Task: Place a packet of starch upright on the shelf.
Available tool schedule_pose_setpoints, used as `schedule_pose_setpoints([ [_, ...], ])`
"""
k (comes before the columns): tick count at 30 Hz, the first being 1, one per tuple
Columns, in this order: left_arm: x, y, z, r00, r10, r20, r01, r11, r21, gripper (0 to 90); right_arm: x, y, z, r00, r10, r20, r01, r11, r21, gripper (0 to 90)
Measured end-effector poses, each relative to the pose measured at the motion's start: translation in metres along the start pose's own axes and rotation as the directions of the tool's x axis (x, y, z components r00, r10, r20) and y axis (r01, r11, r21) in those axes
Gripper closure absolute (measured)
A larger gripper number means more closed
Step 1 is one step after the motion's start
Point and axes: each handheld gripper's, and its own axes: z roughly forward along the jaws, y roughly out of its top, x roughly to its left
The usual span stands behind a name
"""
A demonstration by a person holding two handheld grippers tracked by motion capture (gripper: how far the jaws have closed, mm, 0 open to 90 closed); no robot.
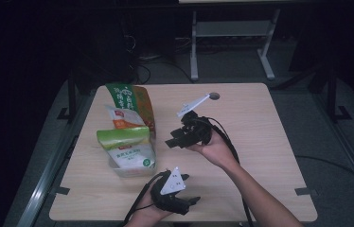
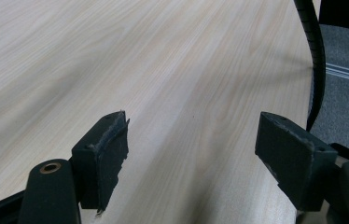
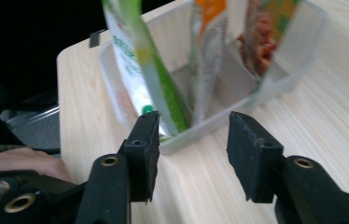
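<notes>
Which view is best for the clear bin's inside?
Right gripper view: the bin is close, showing its clear walls, a divider and the packets standing in it. In the high view the packets cover most of the bin.

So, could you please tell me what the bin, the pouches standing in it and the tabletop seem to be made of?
The bin looks like translucent, frosted plastic: the pouches show through its walls. The pouches seem to be glossy printed plastic film, judging by the sheen. The tabletop looks like pale wood or wood-grain laminate with a matte finish; which of the two cannot be told.
</notes>
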Motion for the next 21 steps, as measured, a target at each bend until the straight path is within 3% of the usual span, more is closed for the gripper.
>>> schedule_pose_setpoints([
  [2, 0.001, 0.000, -0.001, 0.9999, 0.015, -0.005, -0.015, 0.9999, 0.001, 24.9, -0.005, -0.004, -0.004, 0.9999, 0.011, 0.007, -0.010, 1.000, -0.009, 50.6],
  [5, 0.003, 0.000, -0.001, 0.9999, 0.009, -0.007, -0.009, 1.0000, -0.003, 24.9, -0.012, -0.009, -0.010, 0.9997, 0.011, 0.021, -0.011, 1.000, -0.008, 48.6],
  [12, 0.005, 0.001, -0.002, 0.9999, 0.001, -0.010, -0.002, 1.0000, -0.007, 24.8, -0.025, -0.019, -0.021, 0.9971, 0.062, 0.045, -0.061, 0.998, -0.031, 45.2],
  [21, 0.006, 0.001, -0.002, 0.9999, -0.002, -0.011, 0.002, 1.0000, -0.009, 24.5, -0.033, -0.026, -0.031, 0.9939, 0.084, 0.072, -0.081, 0.996, -0.033, 42.0],
])
